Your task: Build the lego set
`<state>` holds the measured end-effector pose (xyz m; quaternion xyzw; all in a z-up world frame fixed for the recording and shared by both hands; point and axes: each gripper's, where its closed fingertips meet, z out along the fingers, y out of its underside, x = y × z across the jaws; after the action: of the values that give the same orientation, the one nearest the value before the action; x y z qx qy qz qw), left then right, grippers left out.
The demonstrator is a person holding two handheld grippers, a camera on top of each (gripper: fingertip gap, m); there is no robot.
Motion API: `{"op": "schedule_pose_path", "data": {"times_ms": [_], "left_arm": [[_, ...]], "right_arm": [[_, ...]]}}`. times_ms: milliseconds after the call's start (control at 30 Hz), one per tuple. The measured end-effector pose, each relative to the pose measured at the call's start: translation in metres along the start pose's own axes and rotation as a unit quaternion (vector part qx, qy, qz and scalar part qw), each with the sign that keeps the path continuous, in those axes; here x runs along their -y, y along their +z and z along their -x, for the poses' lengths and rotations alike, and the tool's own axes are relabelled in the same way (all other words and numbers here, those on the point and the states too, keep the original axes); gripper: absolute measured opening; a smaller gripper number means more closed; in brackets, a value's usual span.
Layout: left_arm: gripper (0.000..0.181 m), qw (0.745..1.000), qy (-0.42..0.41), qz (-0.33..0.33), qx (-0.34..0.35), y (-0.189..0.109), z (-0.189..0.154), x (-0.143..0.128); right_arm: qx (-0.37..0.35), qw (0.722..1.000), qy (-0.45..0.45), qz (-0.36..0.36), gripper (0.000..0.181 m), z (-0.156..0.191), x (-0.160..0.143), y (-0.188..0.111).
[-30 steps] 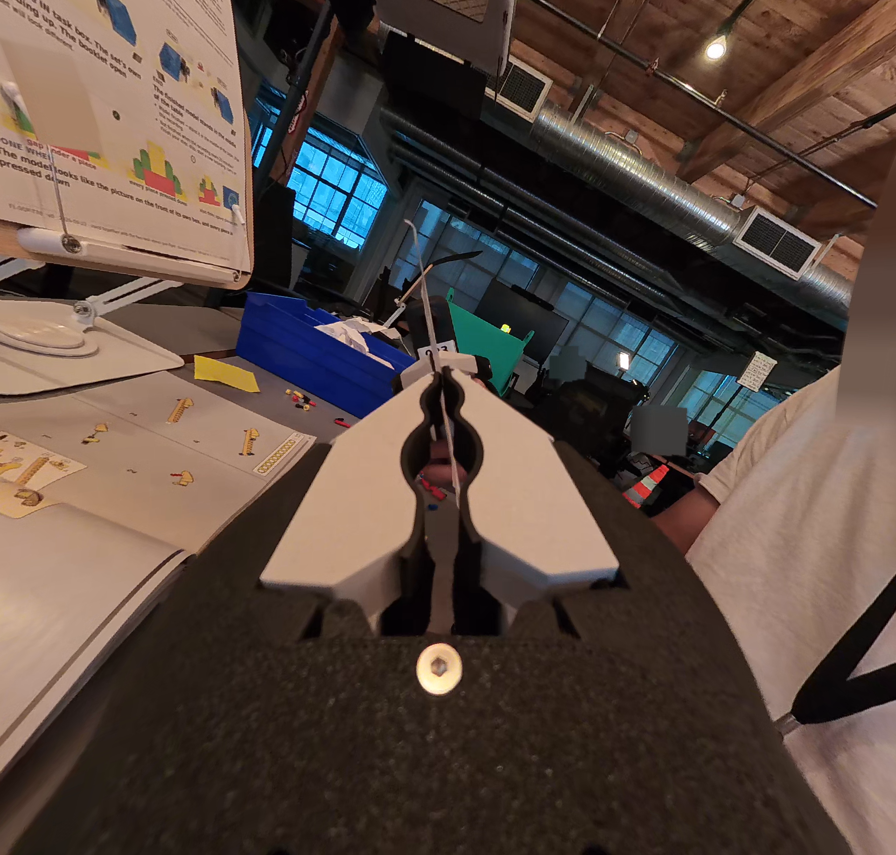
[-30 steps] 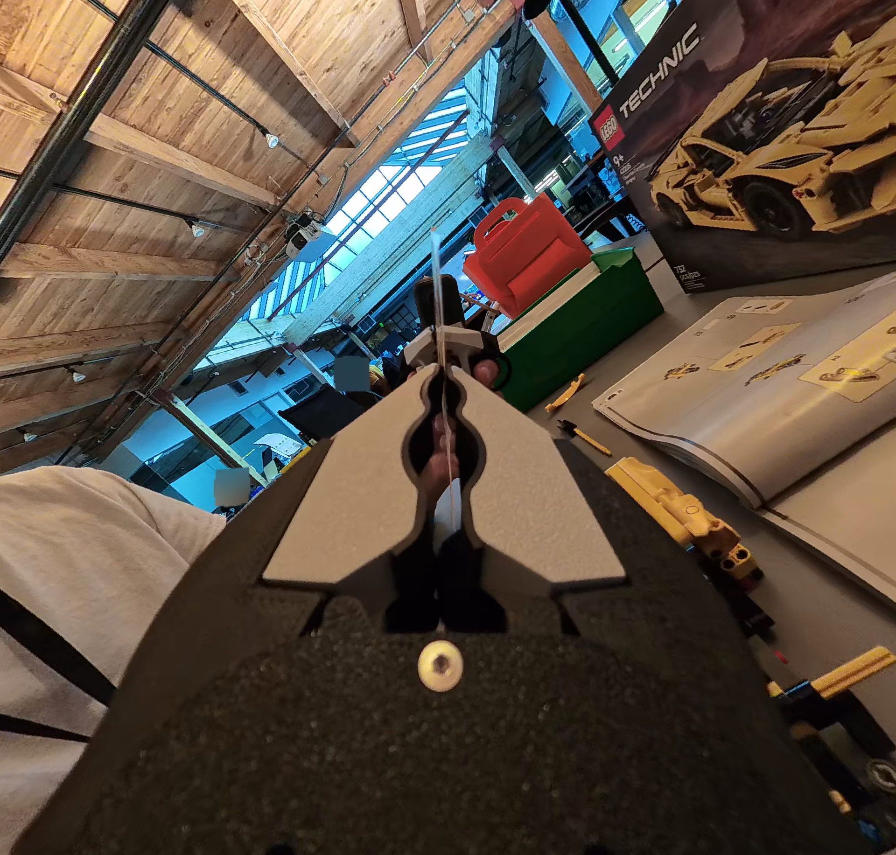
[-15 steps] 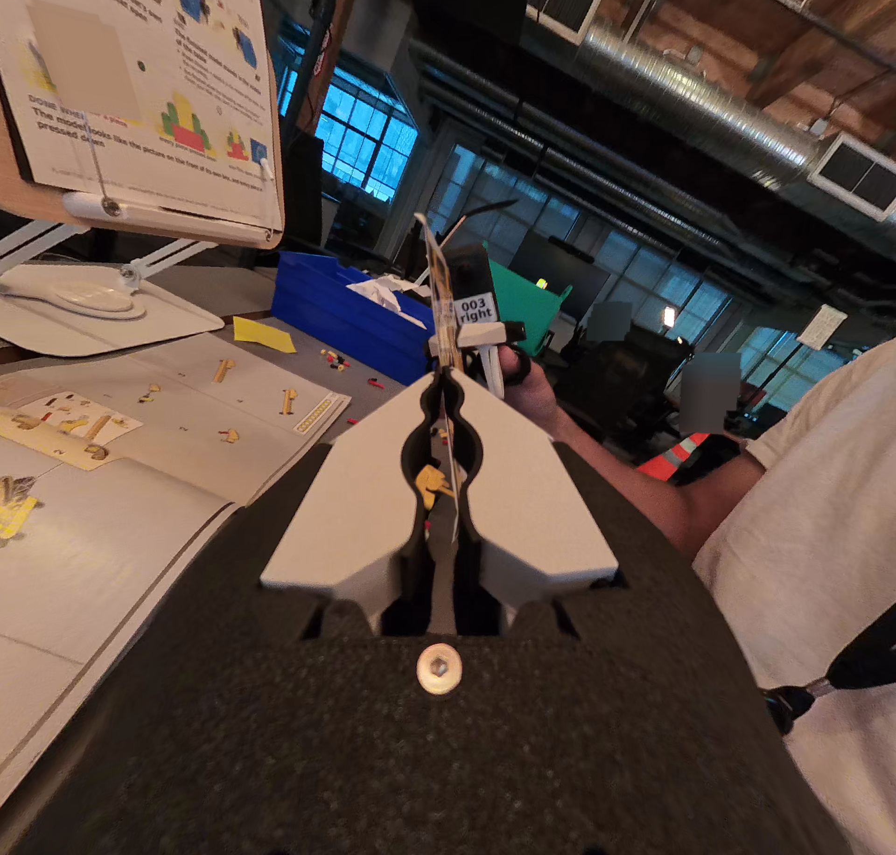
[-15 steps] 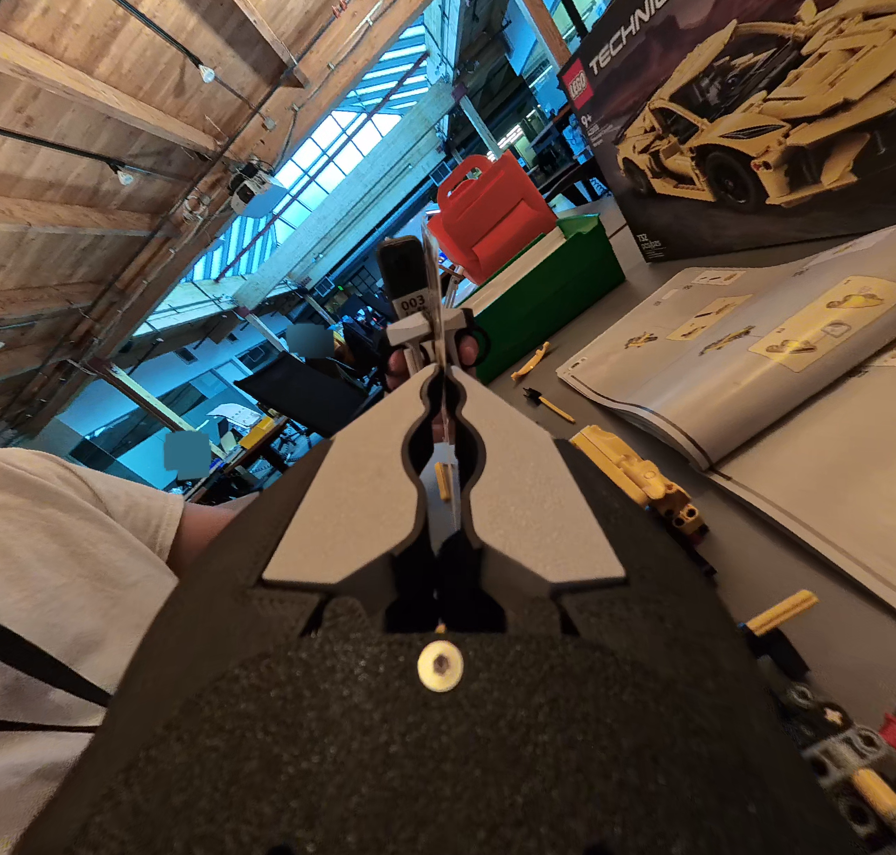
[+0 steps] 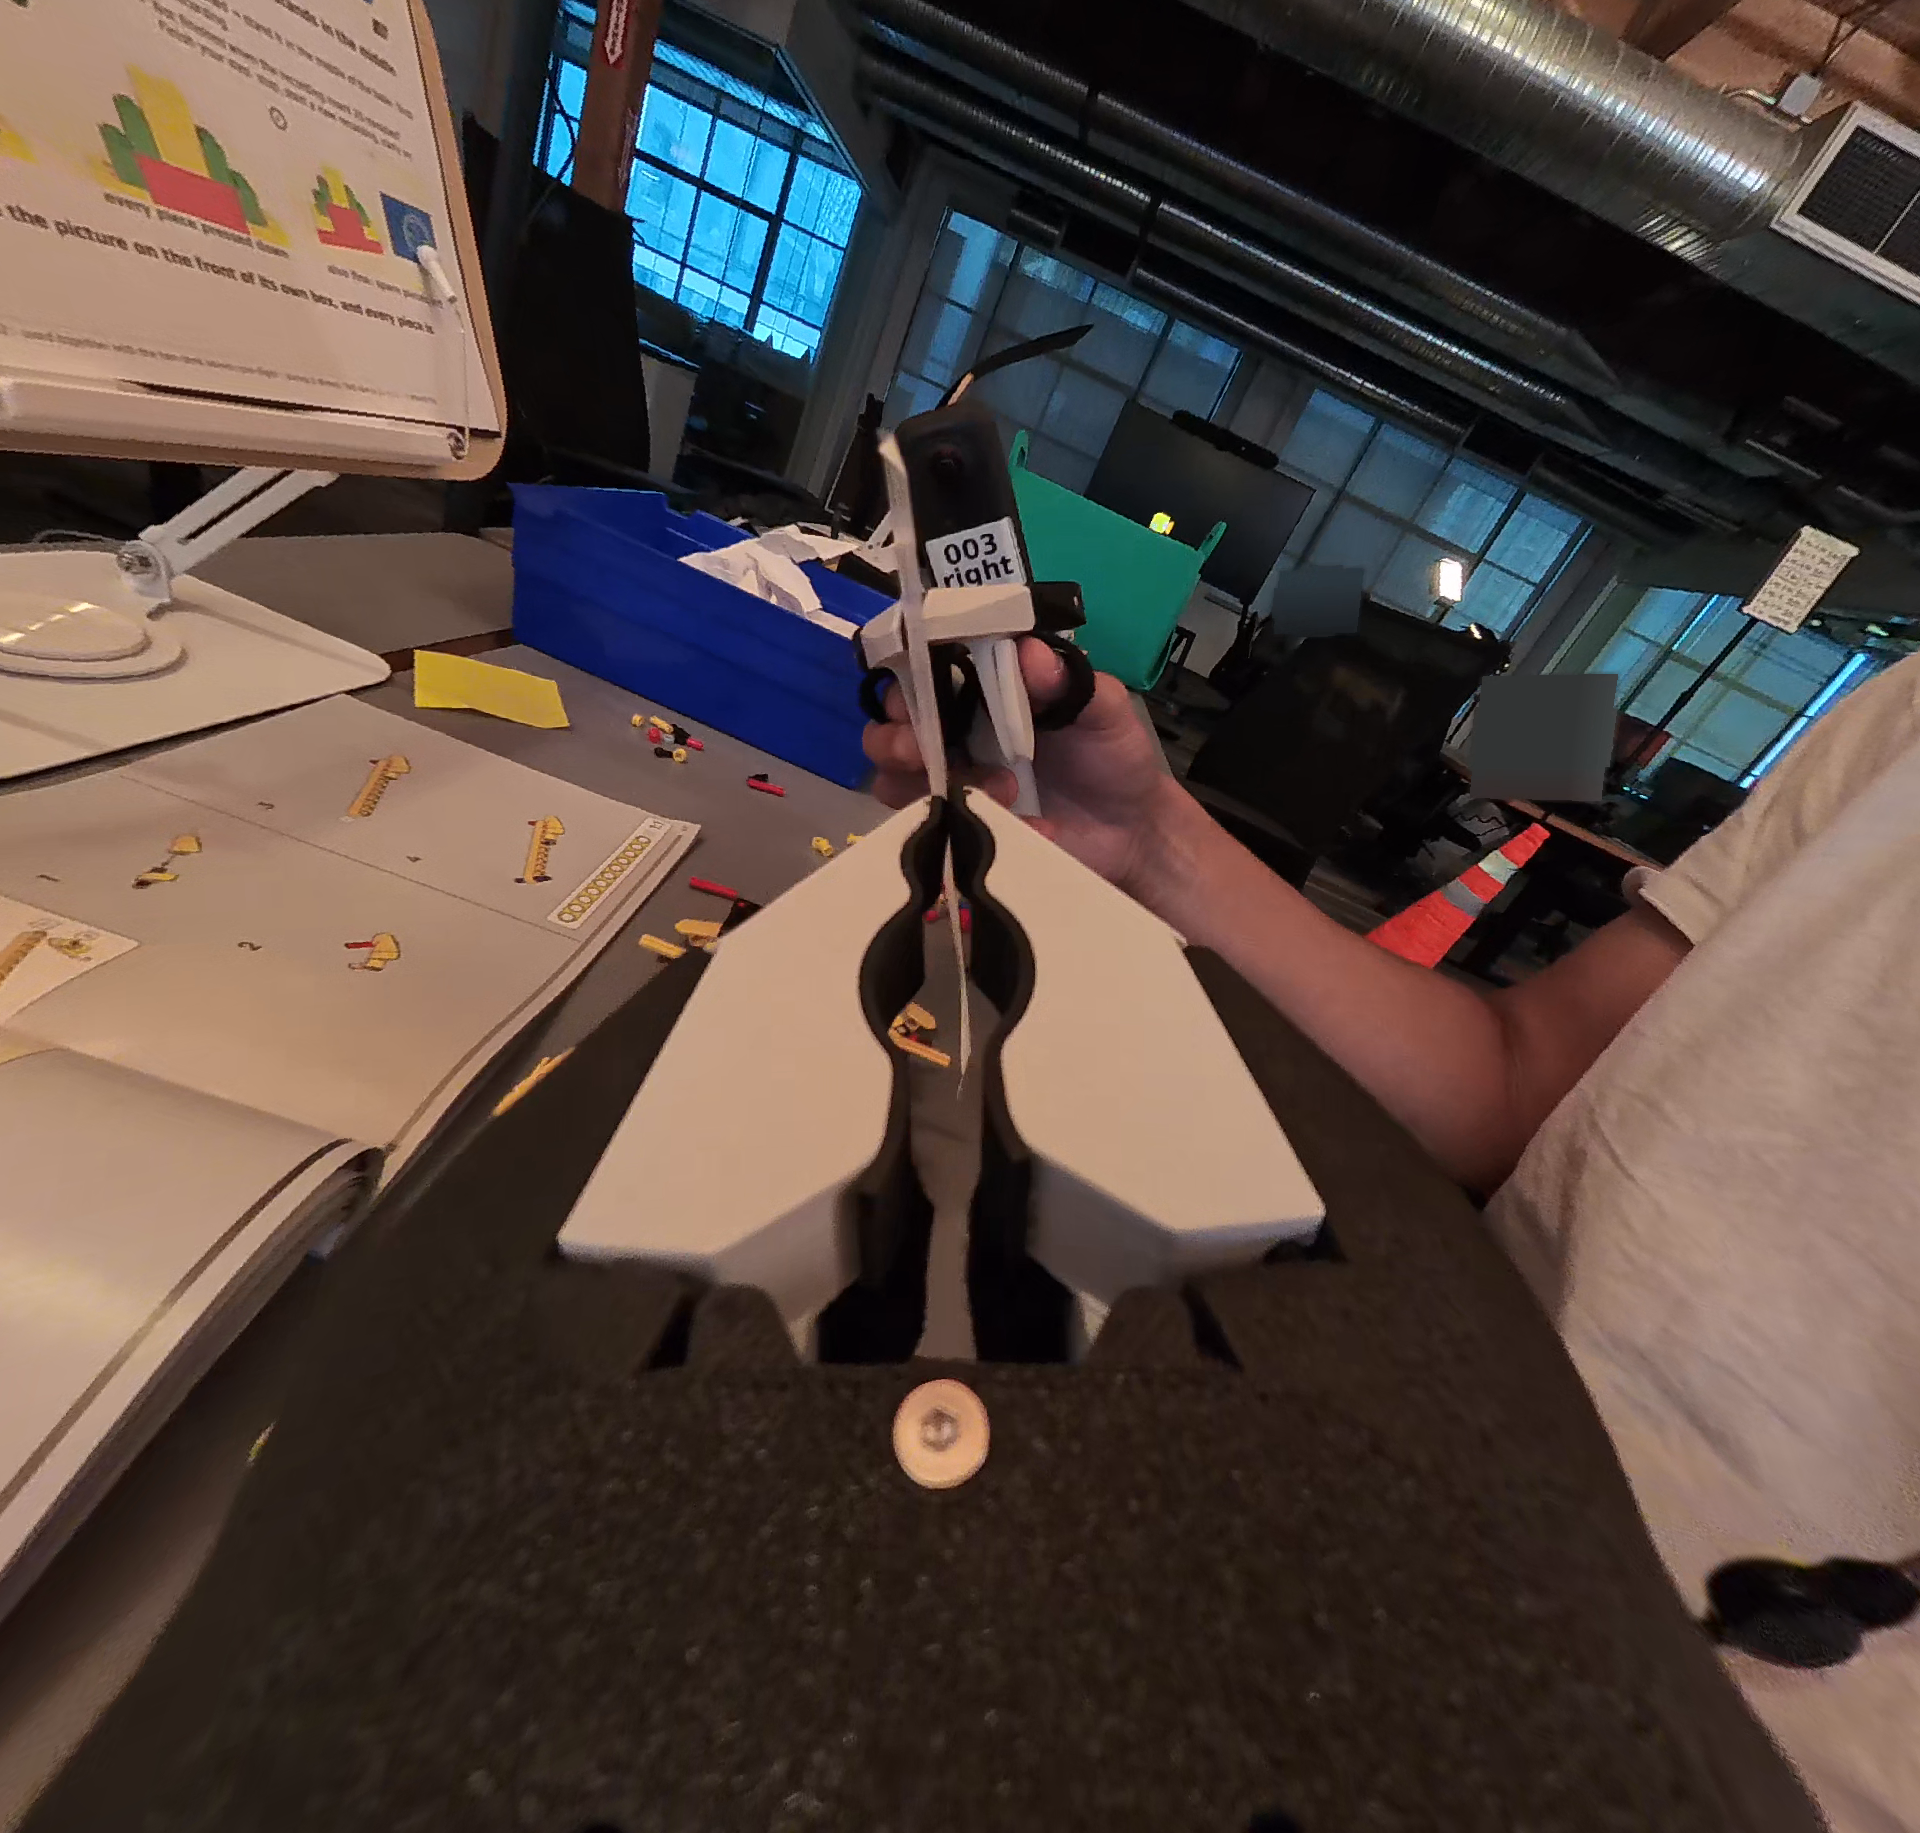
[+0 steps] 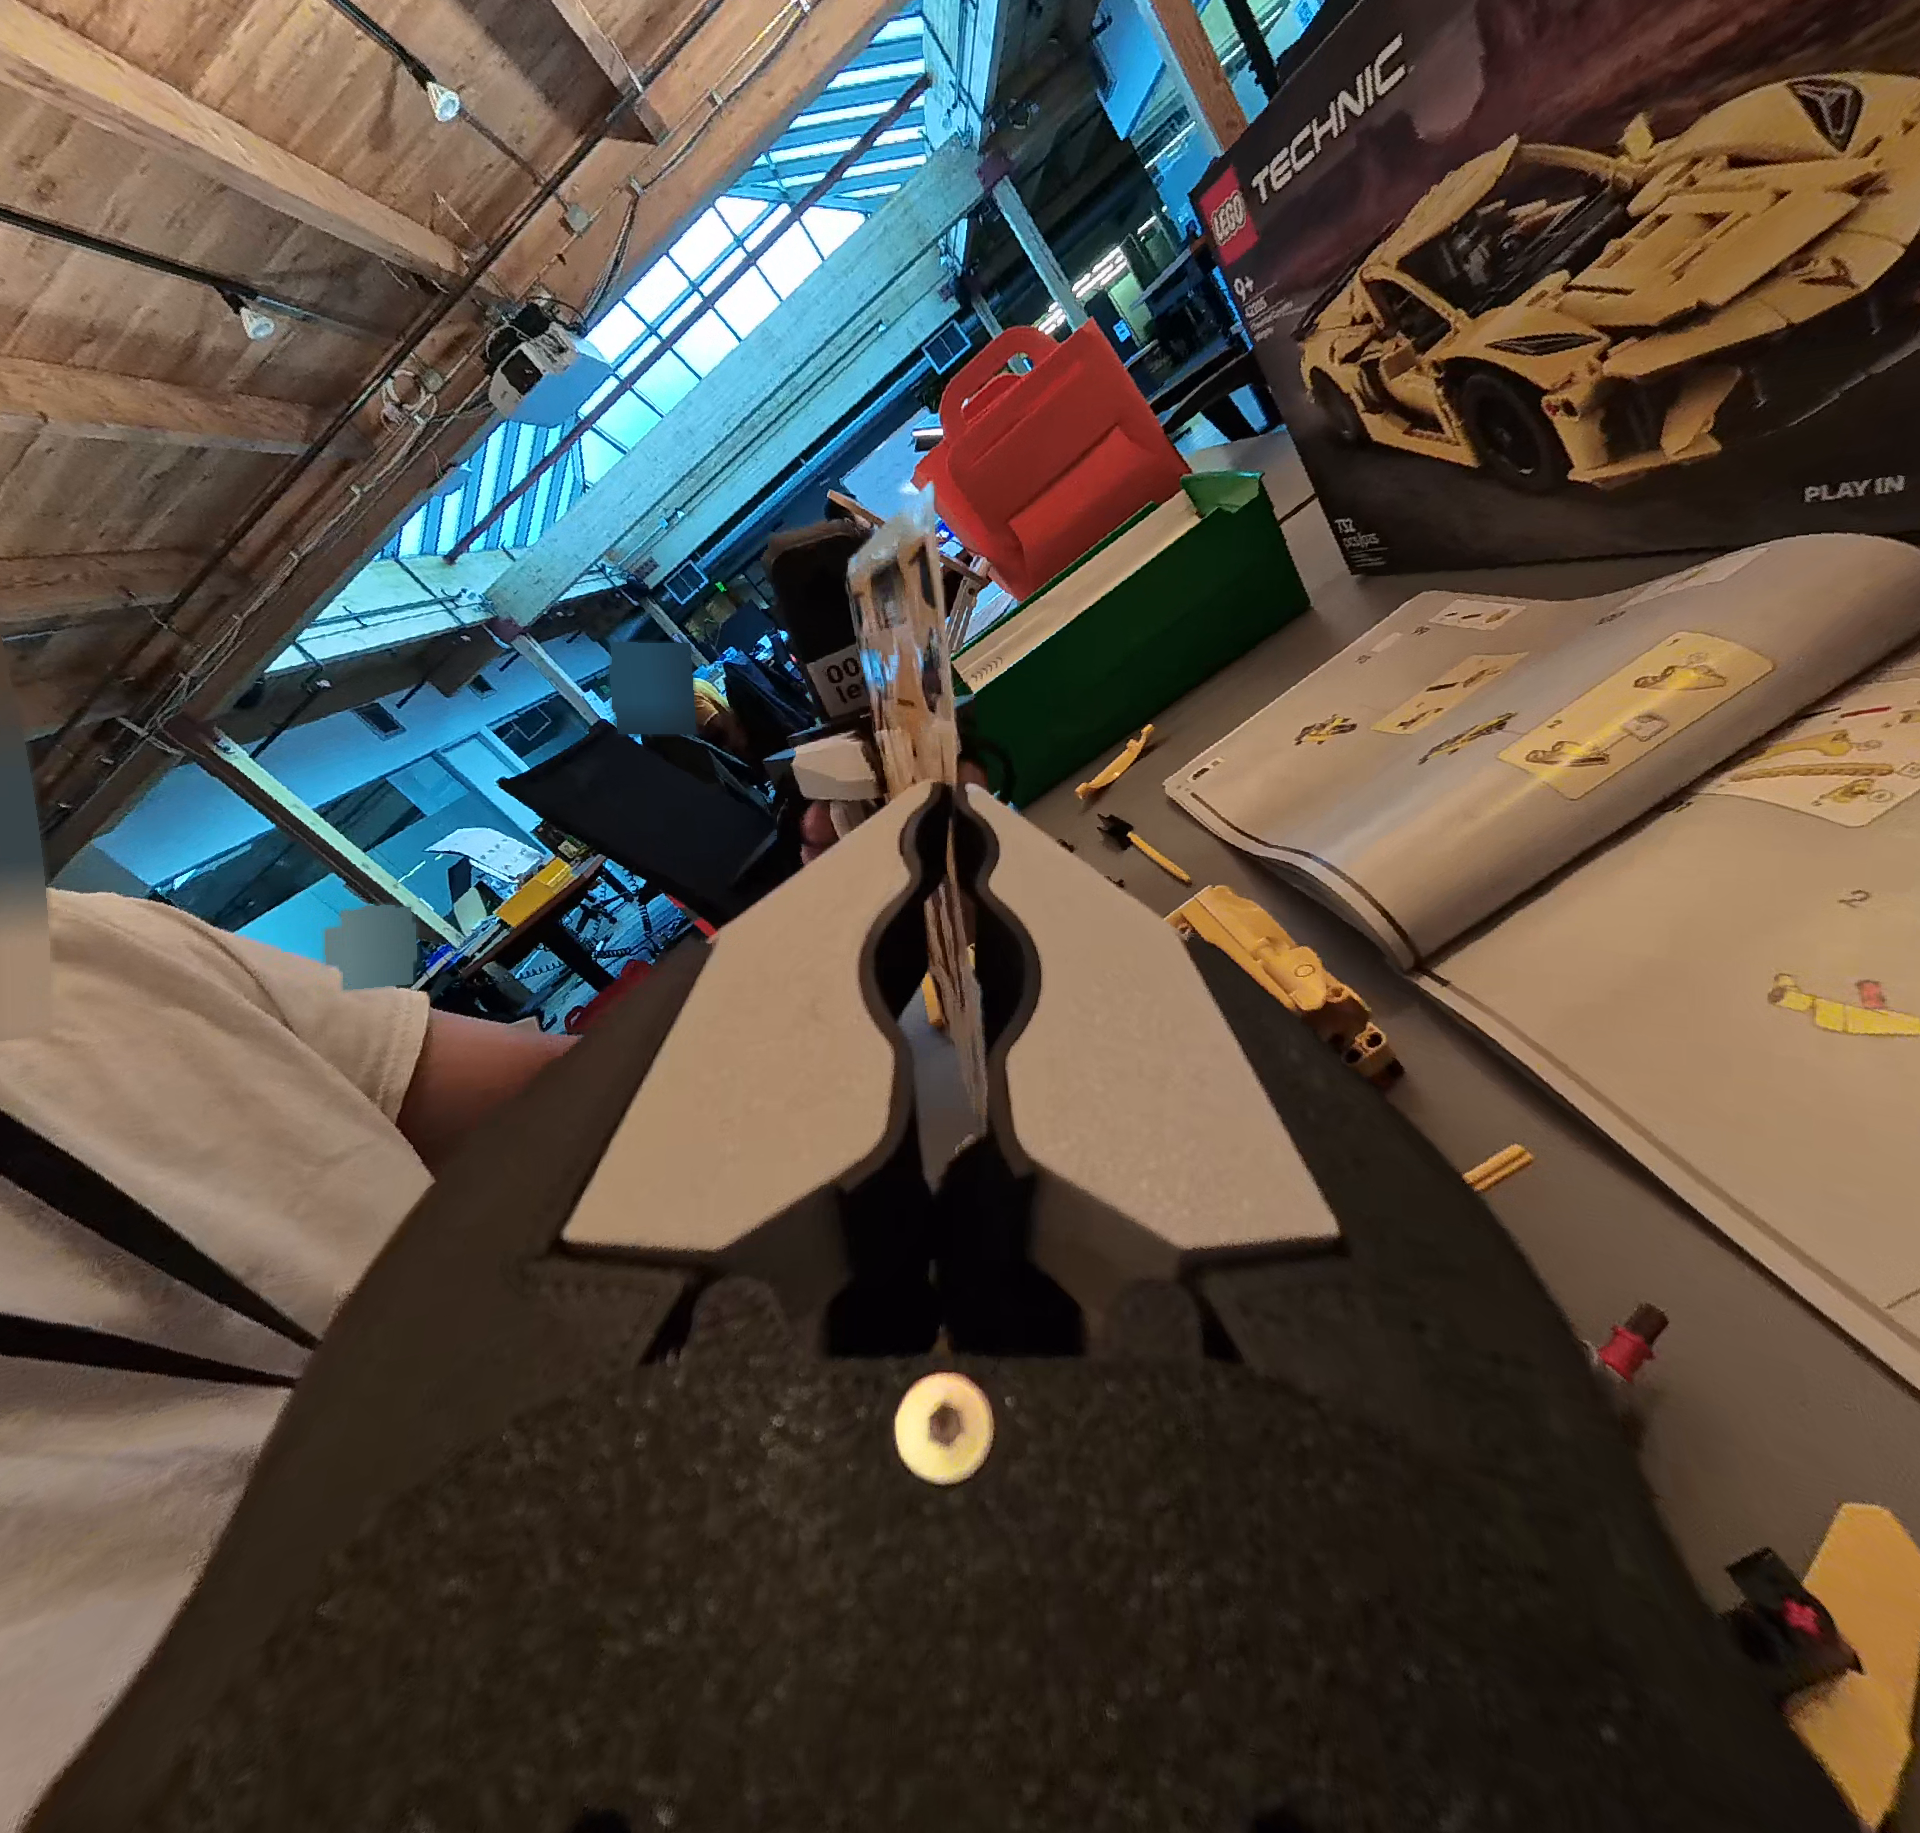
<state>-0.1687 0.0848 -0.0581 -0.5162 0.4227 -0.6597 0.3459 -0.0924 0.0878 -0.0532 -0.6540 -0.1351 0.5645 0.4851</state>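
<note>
Since a second ago both tools have tipped down from the ceiling toward the table, and the thin sheet pinched between them now shows some of its printed face instead of only its edge. It looks like a clear film or sticker sheet from the lego set, held in the air above the table: the left tool is closed on one edge and the right tool on the opposite edge, so each view shows the other tool just beyond the sheet. I judge it very light, floppy and easy to crease or tear, so it is best held by the margins with gentle pull, never twisted. Below lie the open instruction booklet, scattered small yellow and red pieces and a part-built yellow assembly. Farther back stand a blue bin, a green bin and the set's box. Nothing blocks the sheet, though the loose pieces crowd any spot to lay it down.
</note>
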Motion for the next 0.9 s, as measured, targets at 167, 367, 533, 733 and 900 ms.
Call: {"op": "schedule_pose_path", "data": {"times_ms": [167, 367, 533, 733, 900], "left_arm": [[0.000, 1.000, -0.001, -0.001, 0.003, 0.003, -0.001, -0.001], [0.000, 1.000, -0.001, -0.006, 0.010, 0.002, 0.002, 0.001], [0.000, 1.000, -0.009, -0.009, 0.018, 0.001, 0.007, 0.001], [0.000, 0.999, -0.021, -0.017, 0.023, -0.002, 0.011, 0.003], [0.000, 0.999, -0.033, -0.030, 0.023, -0.004, 0.013, 0.007]], "right_arm": [[0.006, 1.000, -0.001, -0.008, 0.000, 0.003, 0.003, -0.003], [0.009, 1.000, 0.004, -0.012, 0.000, 0.003, 0.004, -0.002], [0.012, 1.000, 0.008, -0.014, 0.000, 0.004, 0.004, -0.001], [0.012, 1.000, 0.013, -0.012, 0.000, 0.003, 0.003, 0.001], [0.013, 1.000, 0.020, -0.011, 0.000, 0.003, 0.001, 0.003]]}}
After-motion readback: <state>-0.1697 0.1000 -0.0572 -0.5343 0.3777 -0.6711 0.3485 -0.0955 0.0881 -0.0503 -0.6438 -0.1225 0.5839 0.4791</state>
